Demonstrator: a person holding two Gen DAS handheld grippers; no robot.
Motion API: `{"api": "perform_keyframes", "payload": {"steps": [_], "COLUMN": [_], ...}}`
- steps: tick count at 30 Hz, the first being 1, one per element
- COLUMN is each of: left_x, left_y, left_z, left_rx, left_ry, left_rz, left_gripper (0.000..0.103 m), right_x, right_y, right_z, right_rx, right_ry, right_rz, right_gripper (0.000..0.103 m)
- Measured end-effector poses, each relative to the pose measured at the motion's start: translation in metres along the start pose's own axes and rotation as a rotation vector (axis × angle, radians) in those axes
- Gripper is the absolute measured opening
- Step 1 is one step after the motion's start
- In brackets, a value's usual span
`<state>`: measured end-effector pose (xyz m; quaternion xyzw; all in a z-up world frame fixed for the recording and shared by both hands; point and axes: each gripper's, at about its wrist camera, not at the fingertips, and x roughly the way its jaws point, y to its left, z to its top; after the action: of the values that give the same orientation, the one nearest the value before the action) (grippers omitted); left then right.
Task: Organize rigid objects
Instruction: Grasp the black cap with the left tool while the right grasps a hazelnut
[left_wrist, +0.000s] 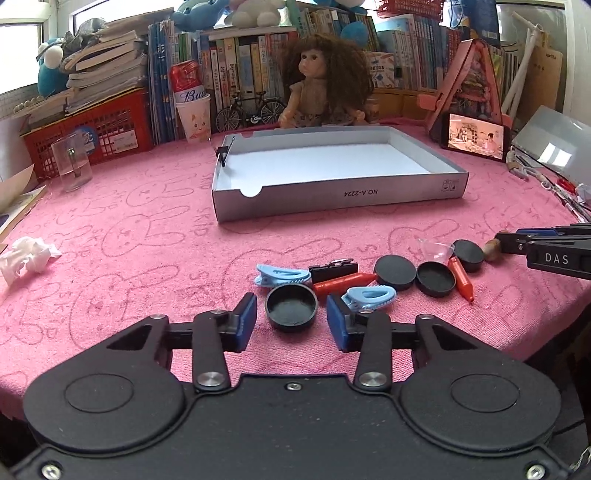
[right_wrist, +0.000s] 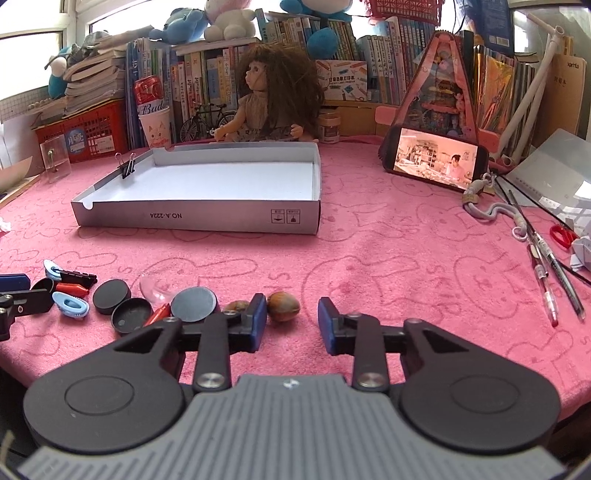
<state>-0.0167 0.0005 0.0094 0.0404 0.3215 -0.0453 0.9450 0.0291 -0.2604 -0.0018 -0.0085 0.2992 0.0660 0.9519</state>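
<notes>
A grey cardboard box lid (left_wrist: 340, 192) lies on the pink cloth, empty but for a black binder clip (left_wrist: 223, 151) on its left wall; it also shows in the right wrist view (right_wrist: 199, 219). My left gripper (left_wrist: 291, 319) is open around a black round cap (left_wrist: 291, 306). Beside it lie blue clips (left_wrist: 369, 297), red crayons (left_wrist: 341, 282), more black caps (left_wrist: 395, 273) and a black clip (left_wrist: 334, 267). My right gripper (right_wrist: 291, 323) is open, with a brown nut (right_wrist: 283, 306) between its fingertips. A second nut (right_wrist: 237, 306) sits by the left finger.
A doll (left_wrist: 325, 85), toy bicycle (left_wrist: 249, 109), books and a red basket (left_wrist: 92, 129) line the back. A phone (right_wrist: 436, 162) stands at right. Pens (right_wrist: 546, 288), scissors (right_wrist: 563, 236) and a cord (right_wrist: 491, 214) lie at right. A glass (left_wrist: 72, 166) and crumpled tissue (left_wrist: 26, 256) sit left.
</notes>
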Motion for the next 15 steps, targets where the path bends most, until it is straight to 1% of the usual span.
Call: {"api": "perform_keyframes", "payload": {"steps": [2,3,5,6,7,8,12,15], "left_x": [0.003,0.005,0.006,0.006,0.006,0.006,0.005,0.003], "left_y": [0.002,0.003,0.005,0.006,0.006,0.007,0.014,0.017], "left_z": [-0.001,-0.002,-0.003,-0.003,-0.002,-0.002,0.002,0.008], "left_rx": [-0.01,-0.019,-0.035,-0.037,-0.038,-0.042,-0.088,-0.104], "left_ry": [0.013,0.018,0.009,0.009,0.006,0.006,0.011,0.001], "left_rz": [-0.003,-0.004,-0.006,-0.004,0.0,0.001,-0.02,-0.033], "left_gripper": [0.04,0.04,0.04,0.036,0.03,0.03,0.03,0.03], "right_x": [0.001,0.001,0.0,0.0,-0.001,-0.002,-0.006,-0.007], "right_y": [0.002,0.003,0.004,0.003,0.002,0.002,0.001,0.001], "right_z": [-0.002,-0.003,-0.003,-0.003,-0.004,-0.004,-0.002,0.001], "right_rx": [-0.011,-0.019,-0.018,-0.013,-0.009,-0.008,0.001,-0.005], "right_ry": [-0.002,-0.005,-0.01,-0.011,-0.011,-0.013,-0.027,-0.035], "right_rz": [-0.006,-0.009,-0.005,-0.003,-0.003,-0.003,0.004,0.003], "right_gripper": [0.042,0.037,0.035,0.033,0.03,0.024,0.024,0.024]}}
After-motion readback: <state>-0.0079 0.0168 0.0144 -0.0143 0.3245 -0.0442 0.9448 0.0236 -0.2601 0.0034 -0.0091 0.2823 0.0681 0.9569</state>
